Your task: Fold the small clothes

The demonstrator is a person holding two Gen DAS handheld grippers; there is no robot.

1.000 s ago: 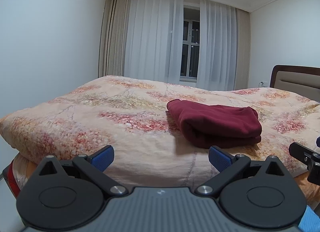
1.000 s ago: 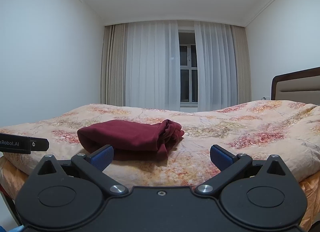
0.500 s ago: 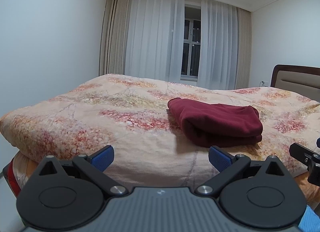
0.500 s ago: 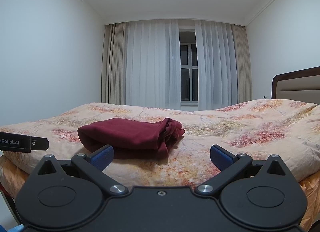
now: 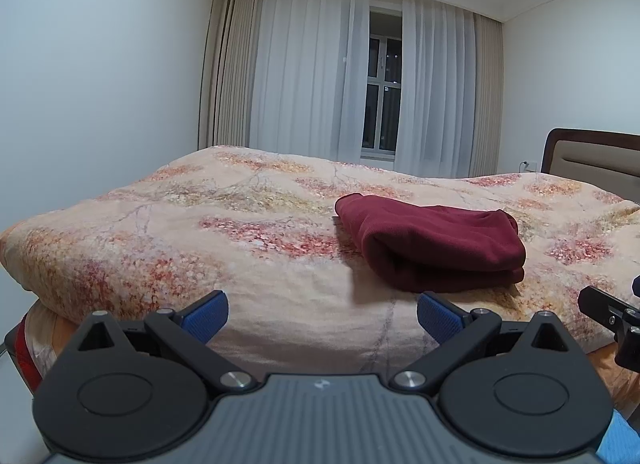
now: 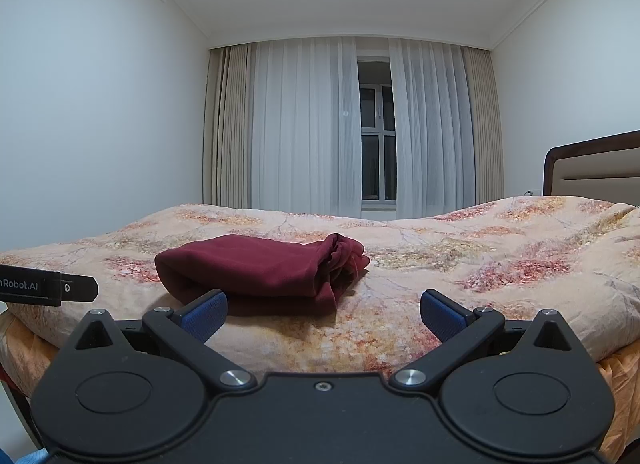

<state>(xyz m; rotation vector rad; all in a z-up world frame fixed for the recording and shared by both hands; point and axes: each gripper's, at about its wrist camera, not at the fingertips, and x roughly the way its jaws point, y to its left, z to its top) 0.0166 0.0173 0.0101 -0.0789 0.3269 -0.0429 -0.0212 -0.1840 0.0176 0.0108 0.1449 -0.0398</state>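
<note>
A dark red garment (image 5: 432,248) lies folded into a thick bundle on the floral bedspread (image 5: 200,232). It also shows in the right wrist view (image 6: 256,272), with its bunched end to the right. My left gripper (image 5: 322,314) is open and empty, held off the bed's near edge, left of the garment. My right gripper (image 6: 323,314) is open and empty, off the near edge, just right of the garment. Neither touches the cloth.
The bedspread (image 6: 480,264) covers the whole bed. A padded headboard (image 5: 596,156) stands at the right. Curtains and a dark window (image 6: 376,152) fill the far wall. Part of the right gripper (image 5: 612,320) shows at the left view's right edge.
Both grippers have tilted up slightly, so the bed and garment sit a little lower in view. The garment has not moved, and both grippers stay open.
</note>
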